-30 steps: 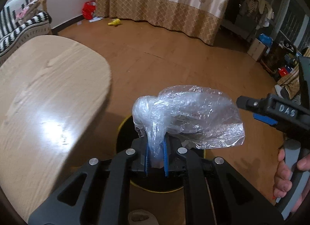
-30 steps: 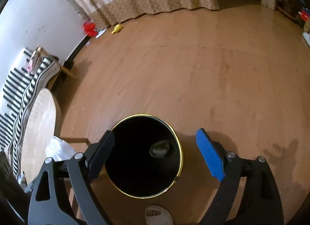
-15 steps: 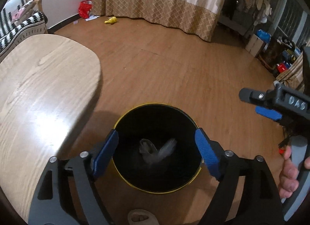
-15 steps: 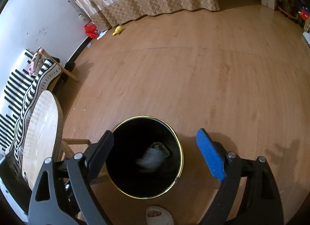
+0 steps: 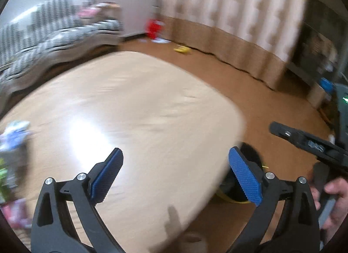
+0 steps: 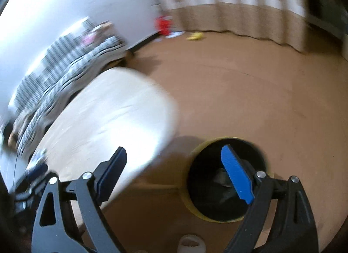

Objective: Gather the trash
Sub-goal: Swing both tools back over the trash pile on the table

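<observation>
Both views are blurred by motion. My left gripper (image 5: 175,150) hangs over the light wooden table (image 5: 141,111); its jaws are opening, wide apart, with nothing between them. Blurred wrappers (image 5: 15,133) lie at the table's left edge. The black bin with a yellow rim (image 5: 228,198) shows only partly behind the table's edge and my right finger. My right gripper (image 6: 173,148) is open and empty, between the table (image 6: 113,118) and the bin (image 6: 228,138). Crumpled trash (image 6: 219,179) lies inside the bin.
A hand (image 5: 335,190) holds the right gripper's handle at the right edge. A striped sofa (image 5: 54,33) stands behind the table, with a curtain (image 5: 228,13) along the far wall. A red thing (image 5: 154,27) and a yellow toy (image 5: 181,49) lie on the floor.
The left gripper opened and the clear plastic bag dropped into the bin. Both grippers then swung left and upward, from over the bin towards the table.
</observation>
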Available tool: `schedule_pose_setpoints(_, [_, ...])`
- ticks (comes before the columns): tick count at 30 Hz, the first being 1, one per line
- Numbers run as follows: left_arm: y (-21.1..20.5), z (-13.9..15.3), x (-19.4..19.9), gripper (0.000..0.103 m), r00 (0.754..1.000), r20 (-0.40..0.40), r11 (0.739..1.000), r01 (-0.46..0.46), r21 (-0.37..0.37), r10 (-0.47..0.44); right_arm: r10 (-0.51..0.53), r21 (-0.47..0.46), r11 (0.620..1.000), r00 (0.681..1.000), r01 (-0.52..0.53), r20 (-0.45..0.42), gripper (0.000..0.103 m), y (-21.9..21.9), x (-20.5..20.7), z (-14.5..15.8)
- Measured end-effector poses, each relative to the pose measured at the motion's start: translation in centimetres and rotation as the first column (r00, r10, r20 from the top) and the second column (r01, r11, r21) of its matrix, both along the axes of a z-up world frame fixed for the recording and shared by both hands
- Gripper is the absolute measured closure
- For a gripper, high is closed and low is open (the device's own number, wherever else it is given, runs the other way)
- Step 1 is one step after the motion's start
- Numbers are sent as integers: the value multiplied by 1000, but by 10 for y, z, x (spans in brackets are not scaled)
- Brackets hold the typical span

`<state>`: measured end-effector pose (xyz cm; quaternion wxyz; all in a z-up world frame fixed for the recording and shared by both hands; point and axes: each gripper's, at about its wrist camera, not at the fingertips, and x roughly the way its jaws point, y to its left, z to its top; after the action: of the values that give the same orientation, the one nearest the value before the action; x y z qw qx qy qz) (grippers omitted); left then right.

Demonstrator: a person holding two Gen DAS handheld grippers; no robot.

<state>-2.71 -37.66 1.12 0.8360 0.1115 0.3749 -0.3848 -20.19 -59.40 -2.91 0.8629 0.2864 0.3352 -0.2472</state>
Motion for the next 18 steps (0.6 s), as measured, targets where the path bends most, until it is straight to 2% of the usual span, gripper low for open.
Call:
schedule_pose_setpoints(2, [48, 9, 24, 8, 994, 21, 994, -109, 6, 109, 122, -21, 992, 993, -122, 1, 17, 41, 37, 8])
schedule_pose_setpoints(4, [101, 13, 47, 8, 977, 30, 977, -212, 22, 211, 217, -31, 976, 976, -217, -2, 17, 76, 66, 12])
schedule_pose_setpoints(6, [145, 16, 65, 8, 954, 41, 955, -297, 27, 296, 349, -35, 936, 937, -349, -2, 17, 128, 103, 17])
schedule_pose_setpoints(9, [228, 19, 90, 8, 893, 51, 893, -450, 31, 448, 499, -50, 865, 867, -499, -14, 17, 198, 142, 21])
schedule_pose_setpoints(13, [312, 22, 112, 8, 820, 30, 820, -572, 12, 572, 657, -77, 750, 754, -657, -31, 17, 289, 178, 21])
schedule_pose_setpoints(15, [347, 21, 116, 8, 799, 19, 798, -602, 19, 602, 708, -92, 699, 704, -710, -51, 17, 320, 191, 19])
schedule_pose_setpoints(18, [384, 14, 121, 8, 779, 25, 778, -627, 44, 626, 766, -104, 629, 637, -771, -88, 17, 365, 209, 9])
